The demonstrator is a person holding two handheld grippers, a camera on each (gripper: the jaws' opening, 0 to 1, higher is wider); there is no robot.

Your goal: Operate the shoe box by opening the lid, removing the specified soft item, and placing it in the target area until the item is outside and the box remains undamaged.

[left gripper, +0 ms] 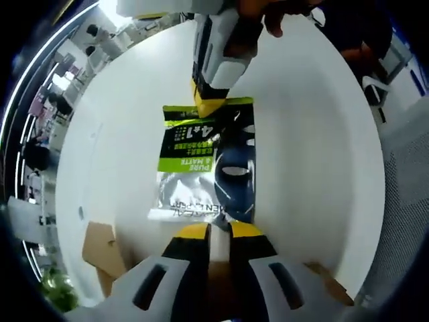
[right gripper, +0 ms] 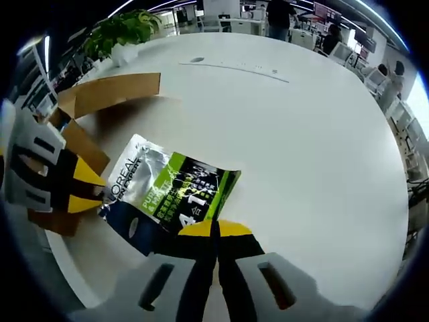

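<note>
Pouch out of box, held at both ends over the white tabletop (right gripper: 322, 134).
Left tool (left gripper: 219, 230) is clenched on the silver end of the soft pouch (left gripper: 204, 164); in the right gripper view it comes in from the left at that same end. Right tool (right gripper: 215, 228) is clenched on the pouch's green end; in the left gripper view it reaches down from the top, a person's hand (left gripper: 268, 13) behind it. Pouch is stretched between the two tools, just beside the open cardboard shoe box (right gripper: 110, 94), whose flaps stand up at the tabletop edge. Potted plant (right gripper: 124, 30) and office desks behind.
</note>
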